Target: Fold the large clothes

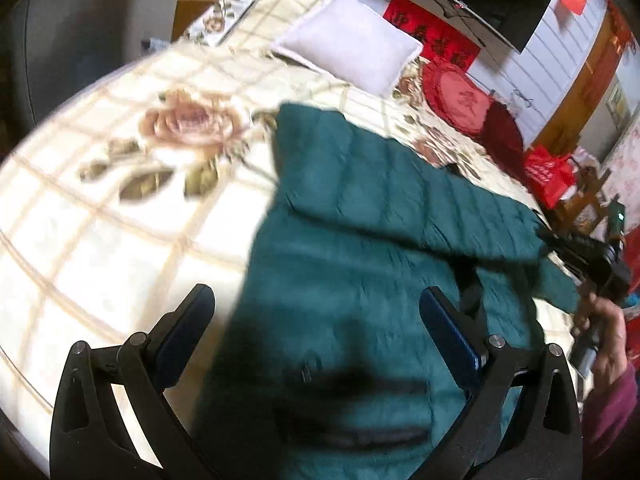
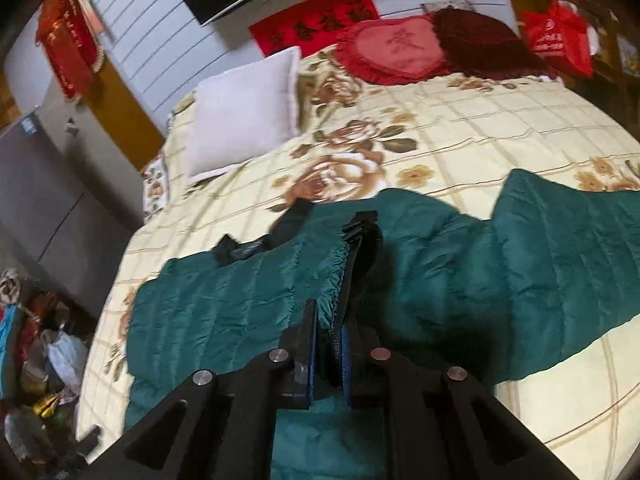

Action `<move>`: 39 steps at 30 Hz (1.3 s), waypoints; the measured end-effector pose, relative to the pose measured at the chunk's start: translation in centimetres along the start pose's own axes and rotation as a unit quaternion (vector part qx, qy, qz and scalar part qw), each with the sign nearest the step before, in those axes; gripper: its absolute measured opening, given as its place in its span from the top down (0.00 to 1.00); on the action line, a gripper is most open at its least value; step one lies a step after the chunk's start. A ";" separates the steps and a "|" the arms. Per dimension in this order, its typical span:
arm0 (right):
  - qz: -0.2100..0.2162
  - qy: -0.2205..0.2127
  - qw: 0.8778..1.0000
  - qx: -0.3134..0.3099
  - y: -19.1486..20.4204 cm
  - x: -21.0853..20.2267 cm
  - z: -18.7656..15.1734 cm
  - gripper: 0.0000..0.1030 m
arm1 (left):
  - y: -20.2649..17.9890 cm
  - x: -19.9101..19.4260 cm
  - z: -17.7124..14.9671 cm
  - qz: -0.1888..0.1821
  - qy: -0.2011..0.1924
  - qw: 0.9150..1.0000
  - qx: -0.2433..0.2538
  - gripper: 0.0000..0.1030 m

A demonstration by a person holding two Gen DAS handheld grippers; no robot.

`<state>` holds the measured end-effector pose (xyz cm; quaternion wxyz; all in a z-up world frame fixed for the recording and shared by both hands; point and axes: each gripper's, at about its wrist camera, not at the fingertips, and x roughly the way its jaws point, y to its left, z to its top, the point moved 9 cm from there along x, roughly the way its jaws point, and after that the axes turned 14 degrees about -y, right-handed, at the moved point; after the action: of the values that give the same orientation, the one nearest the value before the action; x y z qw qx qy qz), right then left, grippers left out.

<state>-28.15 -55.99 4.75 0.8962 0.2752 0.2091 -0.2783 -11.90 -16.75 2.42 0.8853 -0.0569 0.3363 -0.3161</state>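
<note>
right gripper (image 2: 331, 334): I've got it clamped on the edge of the green jacket (image 2: 248, 300)
left gripper (image 1: 316, 328): mine's wide apart, nothing in it, above the jacket
jacket: spread across the floral bedspread (image 2: 480, 120)
far end: white pillow (image 2: 244, 112)

From the left wrist view the green quilted jacket (image 1: 360, 240) is smeared with motion blur, and its near end runs off the bottom edge. A dark patch (image 1: 352, 412) on it is too blurred to name. The person's hand (image 1: 604, 344) is cut off at the right edge. The bed (image 2: 480, 120) hides its far right corner under cushions.
</note>
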 end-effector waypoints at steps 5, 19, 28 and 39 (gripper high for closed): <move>-0.026 -0.009 0.999 -0.020 -0.6 1.0 0.7 0.92 | 1.0 3.9 3.0 0.038 -0.008 0.999 0.007 0.01; -0.052 0.027 0.998 0.024 -4.3 5.7 -1.2 0.96 | 1.1 16.4 2.7 0.097 0.070 0.993 0.005 0.00; -0.027 0.015 0.998 0.049 -3.5 2.5 0.4 0.58 | -0.3 12.4 5.1 0.059 0.011 0.998 0.020 0.00; 0.028 0.048 0.996 -0.076 6.0 6.3 -3.0 0.58 | -1.5 15.9 5.8 0.094 0.014 0.995 0.038 0.01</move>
<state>-20.34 -52.41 1.45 0.9110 0.2247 0.2644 -0.2230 0.16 -28.11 -1.55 0.9078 0.0129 0.3405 -0.2444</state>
